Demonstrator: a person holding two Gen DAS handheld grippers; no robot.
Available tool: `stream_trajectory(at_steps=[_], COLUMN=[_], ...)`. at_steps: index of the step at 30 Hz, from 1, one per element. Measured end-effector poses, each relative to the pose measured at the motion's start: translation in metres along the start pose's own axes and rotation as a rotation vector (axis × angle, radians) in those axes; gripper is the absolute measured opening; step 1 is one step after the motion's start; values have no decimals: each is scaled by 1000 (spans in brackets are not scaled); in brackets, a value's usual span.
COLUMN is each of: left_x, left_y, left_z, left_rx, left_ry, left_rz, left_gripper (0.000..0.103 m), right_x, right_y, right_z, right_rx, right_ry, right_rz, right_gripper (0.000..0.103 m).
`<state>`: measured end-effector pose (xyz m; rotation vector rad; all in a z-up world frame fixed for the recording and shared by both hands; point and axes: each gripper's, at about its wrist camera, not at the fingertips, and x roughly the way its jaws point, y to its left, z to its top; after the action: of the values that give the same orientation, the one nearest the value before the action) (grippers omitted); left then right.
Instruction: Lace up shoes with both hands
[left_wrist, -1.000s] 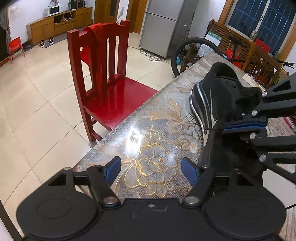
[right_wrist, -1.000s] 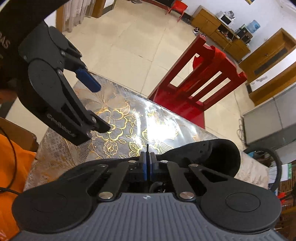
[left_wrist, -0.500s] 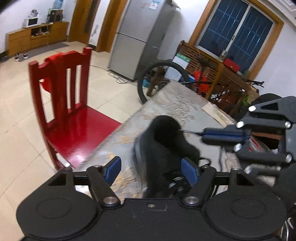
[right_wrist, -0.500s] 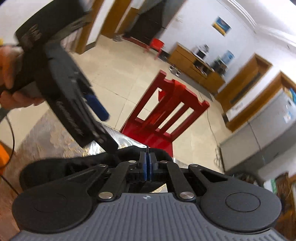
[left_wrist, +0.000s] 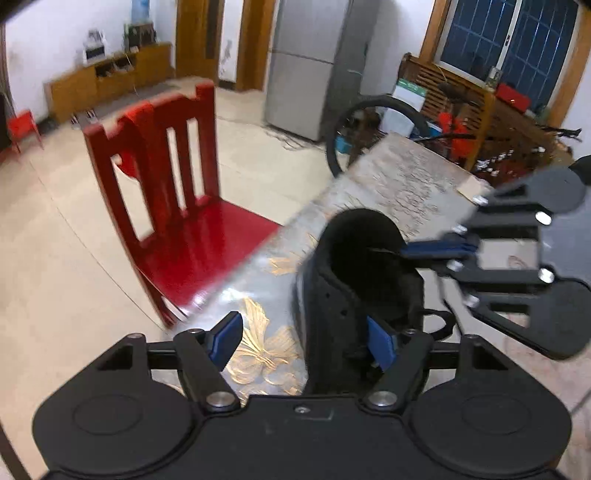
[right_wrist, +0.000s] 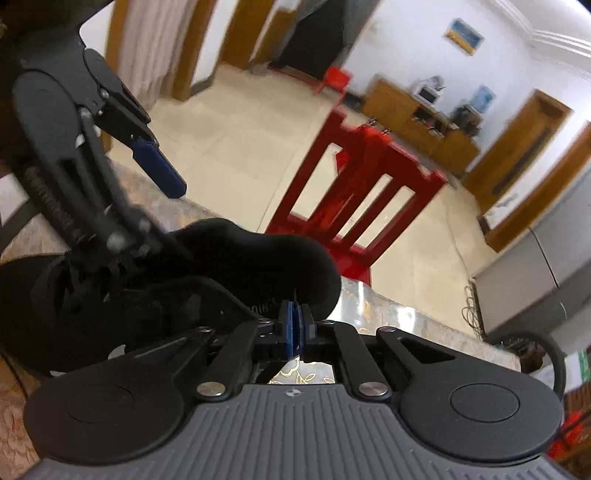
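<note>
both hands have swung since the earlier frame: shoe (left_wrist: 354, 280) now sits heel-far under the left gripper (left_wrist: 303, 341), where before it lay off to the right on its side; right gripper (right_wrist: 294, 325) has crossed over the shoe opening. left fingers spread, right pad (left_wrist: 380, 341) inside the shoe mouth, left pad outside over the table (left_wrist: 266, 354), not pressing anything. right fingers pressed together, pinching a thin dark lace tip (right_wrist: 294, 294) that pokes out past them. shoe stands near the table's left edge, red chair (left_wrist: 177, 229) just beyond. risks: lace tip is short, could slip from the pinch; shoe isn't clamped, a tug could drag or tip it off the edge. containers: only the shoe cavity, looks empty apart from the pad, interior too dark to be sure
</note>
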<state>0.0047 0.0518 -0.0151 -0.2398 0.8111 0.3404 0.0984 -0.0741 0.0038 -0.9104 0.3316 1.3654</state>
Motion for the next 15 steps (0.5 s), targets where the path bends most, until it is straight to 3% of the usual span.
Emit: stream_trajectory(at_steps=[2, 4, 7, 9, 13, 15], left_x=[-5, -10, -13, -13, -27, -36], left_y=[-4, -7, -8, -12, -7, -3], left_z=[0, -1, -2, -1, -8, -17], left_rx=[49, 98, 177, 226, 190, 168], left_ry=[-18, -35, -52, -51, -4, 17], left_rz=[43, 72, 103, 74, -47, -60], left_gripper=[69, 69, 69, 66, 64, 64], right_x=[-9, -15, -32, -46, -85, -107], right_y=[0, 9, 57, 63, 43, 41], right_z=[-4, -17, -33, -35, -30, -24], right_rx=[104, 212, 132, 225, 485, 576], right_ry=[37, 101, 97, 59, -69, -141], right_rz=[35, 149, 136, 122, 59, 100], right_gripper=[3, 3, 3, 3, 4, 4])
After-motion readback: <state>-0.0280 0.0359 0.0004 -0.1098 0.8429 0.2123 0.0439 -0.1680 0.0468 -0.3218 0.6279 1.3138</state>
